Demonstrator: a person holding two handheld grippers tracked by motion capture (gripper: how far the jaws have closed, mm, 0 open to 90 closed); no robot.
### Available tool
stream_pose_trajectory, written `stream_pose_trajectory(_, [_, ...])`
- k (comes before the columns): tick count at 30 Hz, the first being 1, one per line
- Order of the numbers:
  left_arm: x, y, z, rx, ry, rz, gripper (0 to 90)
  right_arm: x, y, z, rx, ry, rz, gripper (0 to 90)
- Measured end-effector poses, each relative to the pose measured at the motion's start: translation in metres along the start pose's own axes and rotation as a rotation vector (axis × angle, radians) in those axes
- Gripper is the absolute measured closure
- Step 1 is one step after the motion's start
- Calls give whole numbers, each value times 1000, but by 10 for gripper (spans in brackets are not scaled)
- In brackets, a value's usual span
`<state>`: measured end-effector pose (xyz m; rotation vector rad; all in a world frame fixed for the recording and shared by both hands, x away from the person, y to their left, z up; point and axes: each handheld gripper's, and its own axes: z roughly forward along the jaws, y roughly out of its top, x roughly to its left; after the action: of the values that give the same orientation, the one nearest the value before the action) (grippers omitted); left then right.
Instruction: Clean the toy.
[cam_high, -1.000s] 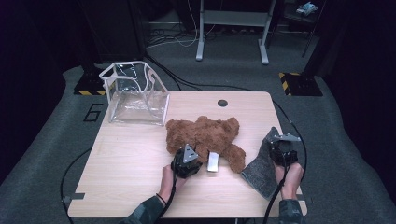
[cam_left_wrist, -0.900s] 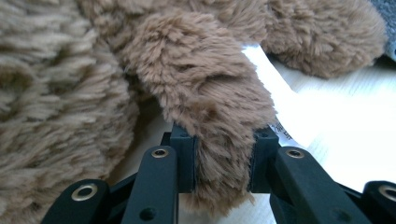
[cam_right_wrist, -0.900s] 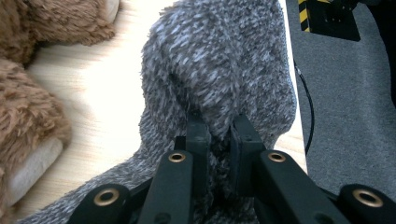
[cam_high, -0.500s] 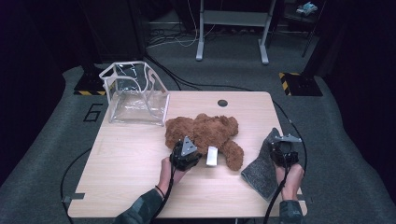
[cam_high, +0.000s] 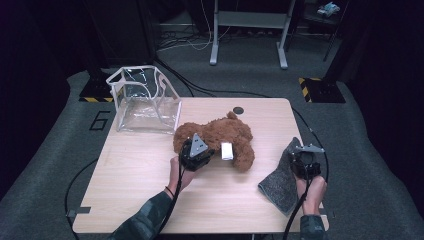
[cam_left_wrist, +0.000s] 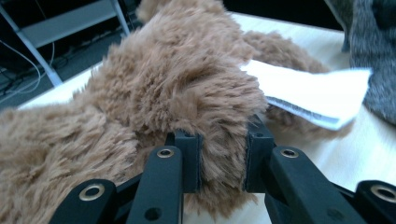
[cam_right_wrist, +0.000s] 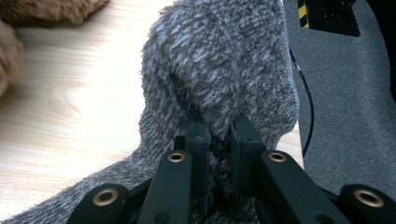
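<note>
Since the brown plush bear (cam_high: 220, 137) is soft and light, it is judged to give under a pinch and sag where it is not supported, so a thick fold of its body is a better hold than a thin limb or the white tag (cam_high: 227, 151) sewn to it. It lies on the table (cam_high: 135, 185), just in front of the clear bag (cam_high: 145, 100), a little to that bag's right. A tuft of its fur is pinched by the left gripper (cam_left_wrist: 222, 156), whose jaws have just been closing on it. The grey cloth (cam_right_wrist: 224, 74), well to the right of the bag at the table's edge, is limp and fuzzy, and a bunched fold of it is clamped in the right gripper (cam_right_wrist: 219, 135). The clear bag stands upright with its mouth open, and nothing can be made out inside it.
</note>
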<state>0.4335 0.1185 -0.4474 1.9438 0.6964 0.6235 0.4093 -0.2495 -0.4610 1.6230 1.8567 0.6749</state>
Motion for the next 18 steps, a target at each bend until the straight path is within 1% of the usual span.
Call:
stream_pose_trajectory(1, [2, 3, -1, -4, -6, 1, 737, 0, 0, 0, 3, -1, 7, 804])
stream_pose_trajectory(2, [4, 6, -2, -12, -3, 1, 737, 0, 0, 0, 5, -1, 11, 804])
stream_pose_trajectory(4, [7, 11, -4, -19, -9, 5, 738, -1, 0, 0, 3, -3, 4, 804])
stream_pose_trajectory(5, [8, 14, -5, -27, -15, -4, 738, -1, 0, 0, 3, -1, 5, 804])
stream_pose_trajectory(8, [11, 24, -11, -44, -22, -4, 740, -1, 1, -1, 2, -2, 2, 804])
stream_pose_trajectory(13, [12, 39, -21, -73, -28, 23, 742, -1, 1, -1, 1, -5, 2, 804])
stream_pose_trajectory(15, [12, 44, -25, -84, -36, 15, 742, -1, 1, -1, 1, -6, 1, 804])
stream_pose_trajectory(18, [10, 51, -32, -101, -53, 23, 743, -1, 2, -2, 2, -4, -3, 804])
